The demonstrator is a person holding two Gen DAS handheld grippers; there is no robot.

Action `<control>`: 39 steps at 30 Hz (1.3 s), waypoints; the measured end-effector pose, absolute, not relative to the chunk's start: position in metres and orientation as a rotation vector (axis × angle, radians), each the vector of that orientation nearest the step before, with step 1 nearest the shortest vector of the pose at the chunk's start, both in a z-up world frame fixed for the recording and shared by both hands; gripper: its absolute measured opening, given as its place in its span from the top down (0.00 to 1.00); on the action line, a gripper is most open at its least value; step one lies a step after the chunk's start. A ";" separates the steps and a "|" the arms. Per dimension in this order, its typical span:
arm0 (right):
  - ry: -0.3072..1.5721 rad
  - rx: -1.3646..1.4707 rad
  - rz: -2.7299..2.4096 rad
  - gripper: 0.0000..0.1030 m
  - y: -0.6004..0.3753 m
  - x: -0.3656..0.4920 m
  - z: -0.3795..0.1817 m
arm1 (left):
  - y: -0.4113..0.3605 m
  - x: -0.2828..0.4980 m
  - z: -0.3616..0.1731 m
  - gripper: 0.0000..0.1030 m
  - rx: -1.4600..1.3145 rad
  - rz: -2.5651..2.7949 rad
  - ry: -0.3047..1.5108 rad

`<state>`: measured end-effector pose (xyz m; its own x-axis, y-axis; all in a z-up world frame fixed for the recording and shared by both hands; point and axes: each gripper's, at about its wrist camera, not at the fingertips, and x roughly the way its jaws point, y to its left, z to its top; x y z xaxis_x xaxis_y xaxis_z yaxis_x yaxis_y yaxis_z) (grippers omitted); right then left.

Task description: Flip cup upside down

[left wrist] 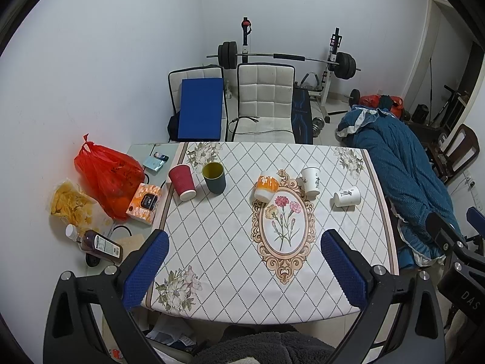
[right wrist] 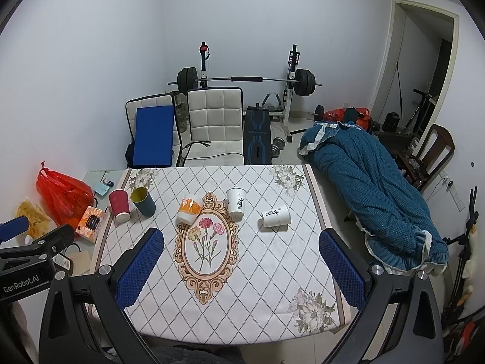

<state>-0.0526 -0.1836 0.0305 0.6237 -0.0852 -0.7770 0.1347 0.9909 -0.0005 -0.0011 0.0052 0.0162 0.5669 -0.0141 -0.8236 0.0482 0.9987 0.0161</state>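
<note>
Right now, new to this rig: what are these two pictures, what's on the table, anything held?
No robot arm: a person carries a two-finger tool in each hand, each with a fisheye camera looking along its blue fingers. One picture is from the left tool, one from the right tool. Both are open, above the near table edge, holding nothing. On the tablecloth: a red cup, a dark green cup, an orange and white cup, a standing white cup and a white cup on its side.

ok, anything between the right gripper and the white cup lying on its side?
Nothing visible. The right gripper hangs open over bare tablecloth; the tipped white cup lies ahead, apart from the upright white cup.
</note>
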 end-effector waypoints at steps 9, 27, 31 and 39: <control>0.886 0.060 -0.126 0.00 -0.184 -0.053 0.031 | 0.005 -0.001 0.016 0.00 0.040 -0.036 0.966; 0.882 0.062 -0.123 0.00 -0.176 -0.044 0.052 | 0.005 -0.002 0.017 0.00 0.040 -0.036 0.962; 0.883 0.066 -0.122 0.00 -0.175 -0.043 0.055 | 0.005 -0.002 0.016 0.00 0.038 -0.031 0.968; 0.949 0.107 -0.123 0.00 -0.191 -0.014 0.044 | -0.014 0.026 -0.024 0.00 0.051 -0.004 1.031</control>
